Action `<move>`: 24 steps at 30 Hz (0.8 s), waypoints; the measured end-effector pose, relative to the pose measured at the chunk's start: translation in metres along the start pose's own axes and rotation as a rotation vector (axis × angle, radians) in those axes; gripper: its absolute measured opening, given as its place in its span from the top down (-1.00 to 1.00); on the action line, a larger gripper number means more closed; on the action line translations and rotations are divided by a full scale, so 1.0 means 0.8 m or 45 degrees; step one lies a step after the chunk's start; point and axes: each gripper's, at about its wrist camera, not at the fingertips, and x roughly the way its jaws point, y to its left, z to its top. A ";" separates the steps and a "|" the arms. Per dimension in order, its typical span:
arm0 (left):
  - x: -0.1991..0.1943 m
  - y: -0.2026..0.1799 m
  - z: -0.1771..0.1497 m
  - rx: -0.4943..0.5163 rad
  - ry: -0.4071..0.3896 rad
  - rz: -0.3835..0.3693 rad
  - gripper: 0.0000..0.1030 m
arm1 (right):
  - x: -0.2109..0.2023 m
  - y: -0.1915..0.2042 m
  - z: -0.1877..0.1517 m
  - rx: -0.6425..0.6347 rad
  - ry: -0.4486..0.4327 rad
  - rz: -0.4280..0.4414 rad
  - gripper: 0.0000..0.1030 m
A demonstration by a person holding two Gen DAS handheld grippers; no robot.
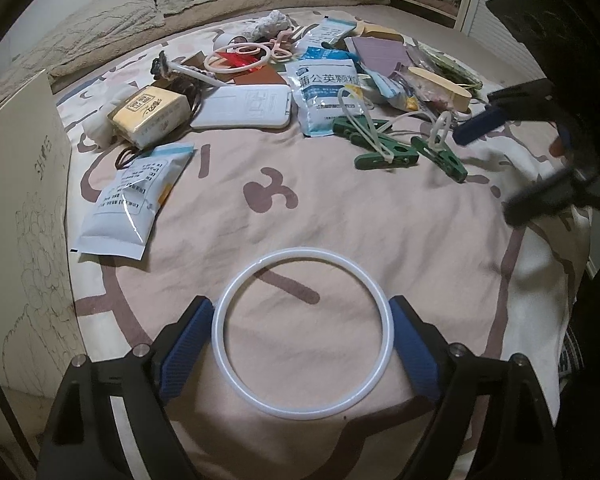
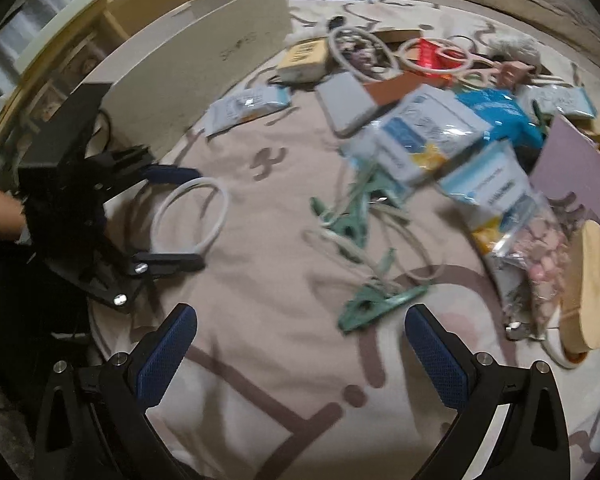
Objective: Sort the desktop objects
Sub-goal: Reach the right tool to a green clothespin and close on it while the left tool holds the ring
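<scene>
A white ring (image 1: 302, 334) lies on the pink blanket between the open fingers of my left gripper (image 1: 302, 312); the blue pads stand just outside its rim, touching or nearly so. In the right wrist view the same ring (image 2: 190, 216) sits between the left gripper's fingers (image 2: 172, 174). My right gripper (image 2: 300, 320) is open and empty, low over the blanket, with a green clothes clip (image 2: 376, 302) just ahead. It shows blurred at the right of the left wrist view (image 1: 496, 164). Green clips (image 1: 384, 146) with white loops lie mid-right.
A pile of sachets (image 1: 326, 92), a white case (image 1: 244, 106), a yellow tissue pack (image 1: 150, 114), pink rings (image 1: 236, 58) and a purple card (image 1: 380, 54) lies at the far side. A loose sachet (image 1: 132, 204) lies left. A white board (image 1: 24, 208) stands along the left edge.
</scene>
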 end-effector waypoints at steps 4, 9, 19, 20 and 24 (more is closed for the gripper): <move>0.001 0.000 -0.001 -0.003 0.001 -0.010 -0.82 | -0.004 -0.021 0.002 0.007 -0.015 -0.081 -1.00; 0.004 0.001 -0.001 -0.005 0.008 -0.027 -0.90 | 0.009 -0.025 0.012 0.002 -0.007 -0.062 -1.00; 0.009 0.002 0.002 -0.007 0.029 -0.062 -0.99 | 0.010 -0.002 0.001 -0.024 0.039 0.088 -1.00; 0.009 0.002 0.002 -0.005 0.028 -0.061 -0.99 | 0.010 0.002 -0.001 -0.030 0.053 0.103 -1.00; 0.009 0.001 0.000 -0.002 0.028 -0.056 -0.99 | 0.008 0.016 -0.009 -0.080 0.111 0.161 -1.00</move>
